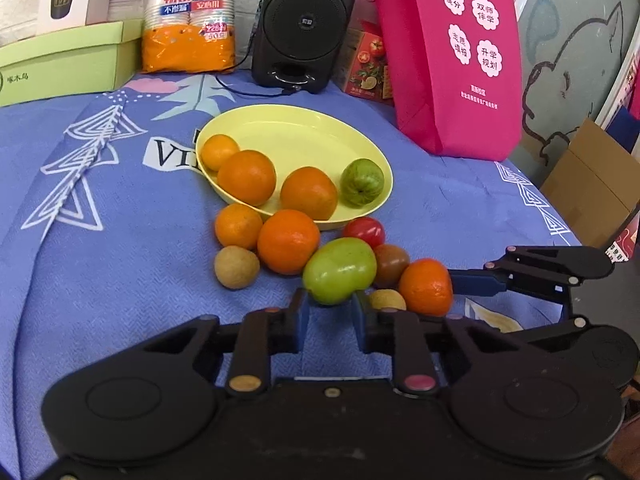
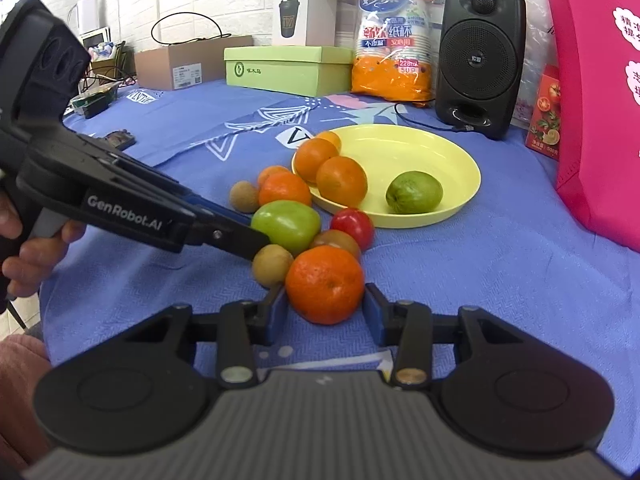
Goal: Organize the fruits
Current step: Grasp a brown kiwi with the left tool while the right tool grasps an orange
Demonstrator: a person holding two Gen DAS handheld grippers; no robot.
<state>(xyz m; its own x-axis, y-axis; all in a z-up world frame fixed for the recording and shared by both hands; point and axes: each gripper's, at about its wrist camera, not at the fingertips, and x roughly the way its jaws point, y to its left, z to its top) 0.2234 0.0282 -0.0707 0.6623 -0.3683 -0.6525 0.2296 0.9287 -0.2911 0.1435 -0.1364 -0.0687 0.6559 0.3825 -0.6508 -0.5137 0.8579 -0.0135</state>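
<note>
The left claw point(image 2: 256, 240) reads "GenRobot.AI"; the cup pack point(image 2: 390, 40) "228ml".

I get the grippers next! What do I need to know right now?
Left gripper: shut on the green tomato.
Right gripper: shut on an orange.
Both fruits seem to sit on the blue cloth.
Done: the yellow plate holds three oranges and a green fruit.
Left: the rest of the pile beside the plate.
</note>
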